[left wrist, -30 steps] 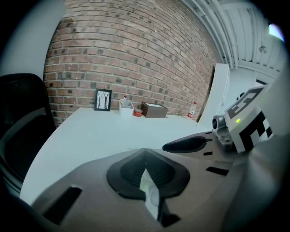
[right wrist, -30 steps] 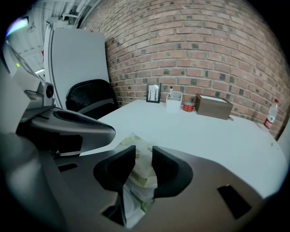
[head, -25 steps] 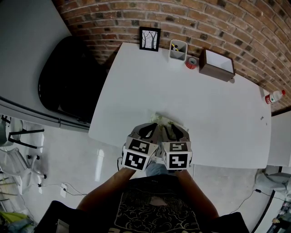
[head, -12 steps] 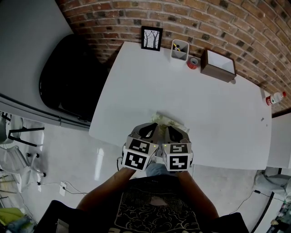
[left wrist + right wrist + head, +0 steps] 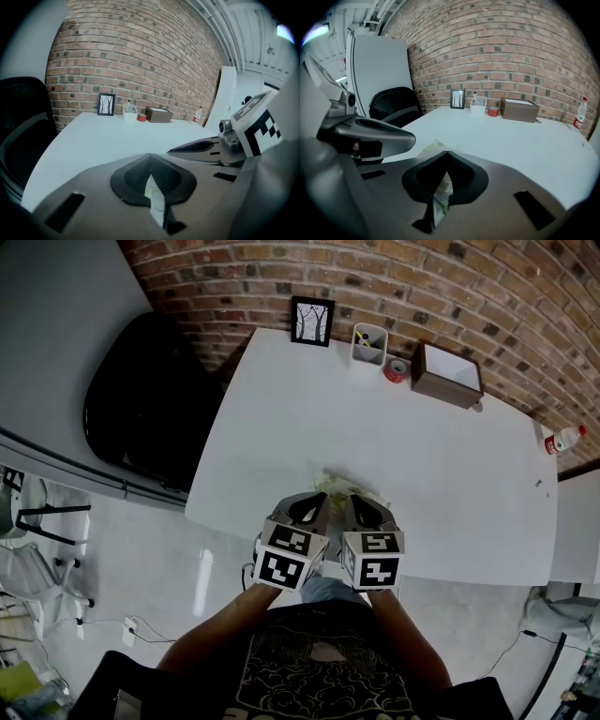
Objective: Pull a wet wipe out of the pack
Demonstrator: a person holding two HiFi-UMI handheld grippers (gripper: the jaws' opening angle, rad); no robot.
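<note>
The wet wipe pack (image 5: 339,487), pale green and yellowish, lies near the front edge of the white table (image 5: 394,446). Both grippers sit side by side over its near end and hide most of it. In the left gripper view, my left gripper (image 5: 309,510) (image 5: 151,176) is shut, with a white-green strip of the pack pinched between its pads. My right gripper (image 5: 361,512) (image 5: 446,176) has its jaws together on a thin pale, green-printed piece at the pack's top. Whether that piece is film or a wipe I cannot tell. A corner of the pack (image 5: 429,150) shows beyond the right jaws.
Along the table's far edge by the brick wall stand a framed picture (image 5: 310,321), a white holder (image 5: 367,344), a red tape roll (image 5: 395,369) and a brown box (image 5: 447,373). A bottle (image 5: 566,439) stands at the far right. A black chair (image 5: 141,399) is left of the table.
The right gripper's marker cube has shifted slightly to the right. The left gripper and the pack have stayed put.
</note>
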